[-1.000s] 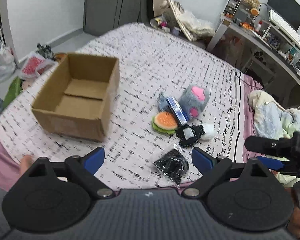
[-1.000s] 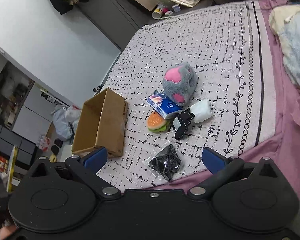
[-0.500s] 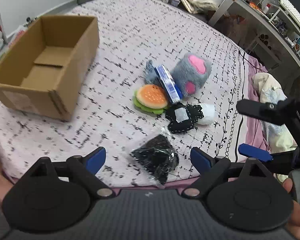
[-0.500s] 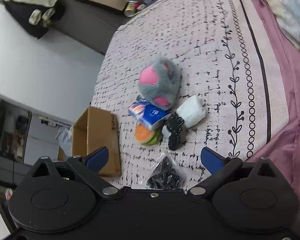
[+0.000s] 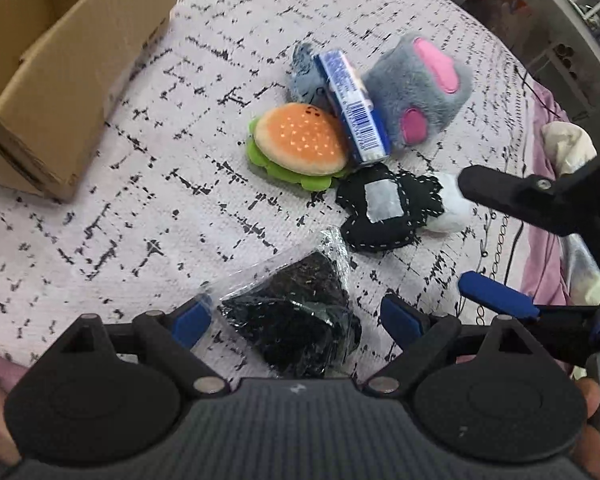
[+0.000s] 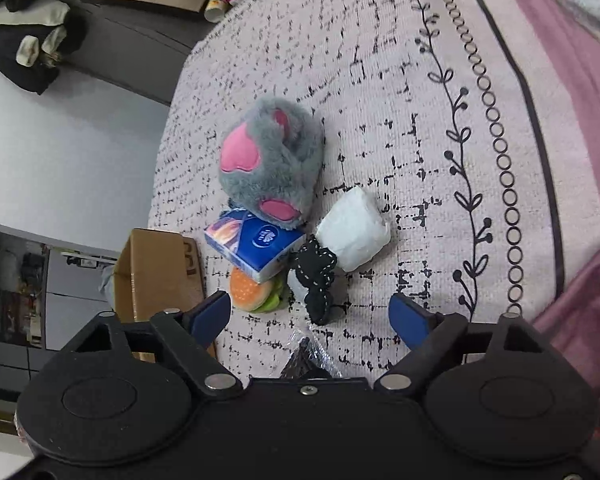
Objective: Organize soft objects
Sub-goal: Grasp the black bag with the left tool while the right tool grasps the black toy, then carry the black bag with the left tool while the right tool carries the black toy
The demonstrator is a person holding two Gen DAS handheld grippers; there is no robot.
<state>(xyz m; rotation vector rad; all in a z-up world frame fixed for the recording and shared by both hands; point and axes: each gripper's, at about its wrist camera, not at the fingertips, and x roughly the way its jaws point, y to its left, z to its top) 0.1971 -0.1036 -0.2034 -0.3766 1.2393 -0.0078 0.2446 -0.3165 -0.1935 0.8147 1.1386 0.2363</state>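
Note:
Soft items lie in a cluster on the patterned bedspread: a grey paw plush, a burger plush, a blue tissue pack, a black stitched pad, a white roll and a black bagged item. My left gripper is open, its jaws on either side of the bagged item. My right gripper is open above the cluster; it also shows in the left wrist view. An open cardboard box stands to the left.
The bed's pink edge runs along the right. A desk stands beyond the bed. A dark sofa with clothes and clutter on the floor lie past the bed's far end.
Both grippers have moved forward and down toward the cluster. The left gripper's jaws now flank the black bagged item. The right gripper has come closer to the black pad and white roll.

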